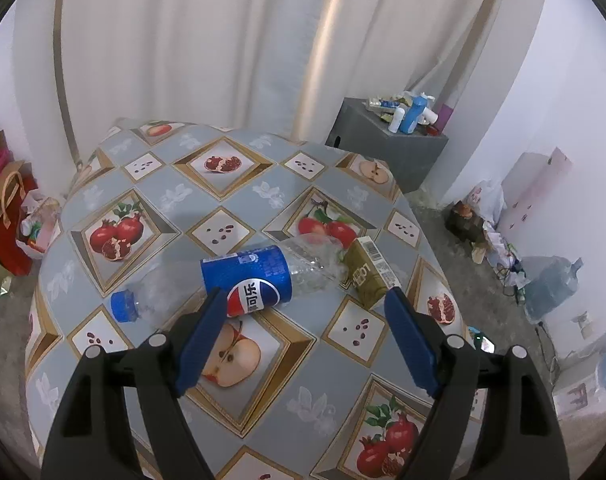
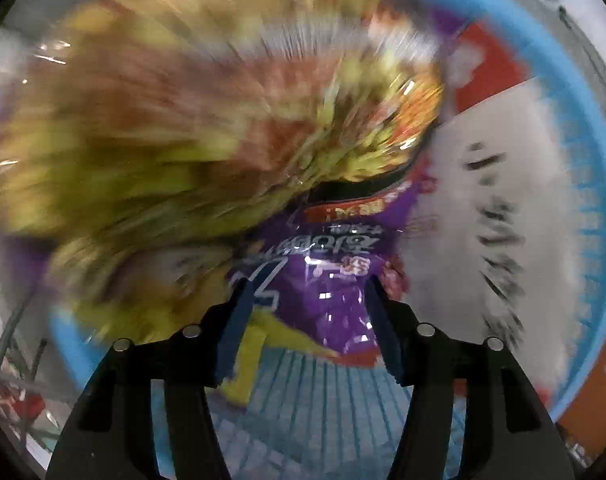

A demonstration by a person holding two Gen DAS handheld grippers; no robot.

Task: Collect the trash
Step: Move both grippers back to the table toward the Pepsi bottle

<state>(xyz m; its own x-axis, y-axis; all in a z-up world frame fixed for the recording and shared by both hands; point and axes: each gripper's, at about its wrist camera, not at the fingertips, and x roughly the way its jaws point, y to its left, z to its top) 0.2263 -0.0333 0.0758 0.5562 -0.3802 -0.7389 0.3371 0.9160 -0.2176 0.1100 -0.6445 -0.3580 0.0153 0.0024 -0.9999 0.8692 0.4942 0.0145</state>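
A glossy fruit-patterned oilcloth covers the bench, pale curtains behind. On it lie a crushed clear Pepsi bottle and a boxy olive drink carton. The left hand-held gripper hovers released before them. The right hand-held gripper hangs spread over a crinkly purple snack bag in a blue slatted basket.

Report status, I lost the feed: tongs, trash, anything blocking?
Left tongs open over Pepsi bottle. Right tongs open, snack bag between them, above blue basket. Carton touching bottle.
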